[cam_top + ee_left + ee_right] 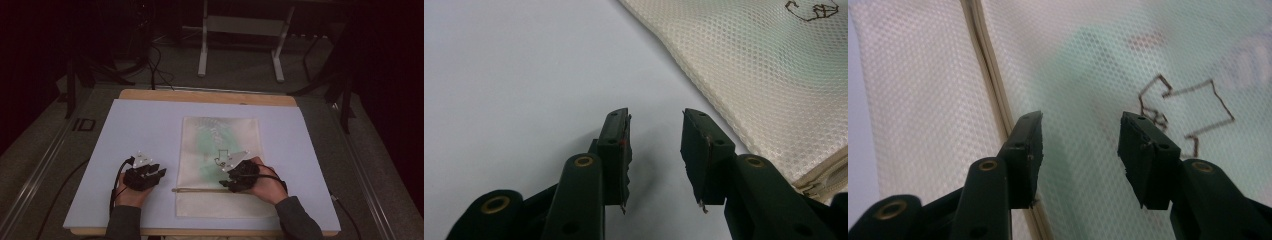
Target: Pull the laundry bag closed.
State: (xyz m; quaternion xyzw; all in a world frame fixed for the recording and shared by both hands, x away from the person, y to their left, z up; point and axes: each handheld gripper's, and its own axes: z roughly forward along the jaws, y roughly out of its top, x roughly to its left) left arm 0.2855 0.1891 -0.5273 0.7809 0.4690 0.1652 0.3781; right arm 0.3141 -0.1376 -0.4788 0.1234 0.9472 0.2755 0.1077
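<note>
Where pale sheet (150, 130) covers the surface (210, 96) in a dark room: mesh bag (220, 135) lying flat mid-right, right tongs (1080, 150) spread above it, left tongs (655, 150) spread beside it

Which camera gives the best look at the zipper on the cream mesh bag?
The right gripper view: the zipper runs close and sharp past the open right gripper. The high view shows it as a thin dark line across the cream mesh bag; the left gripper view catches its end.
</note>
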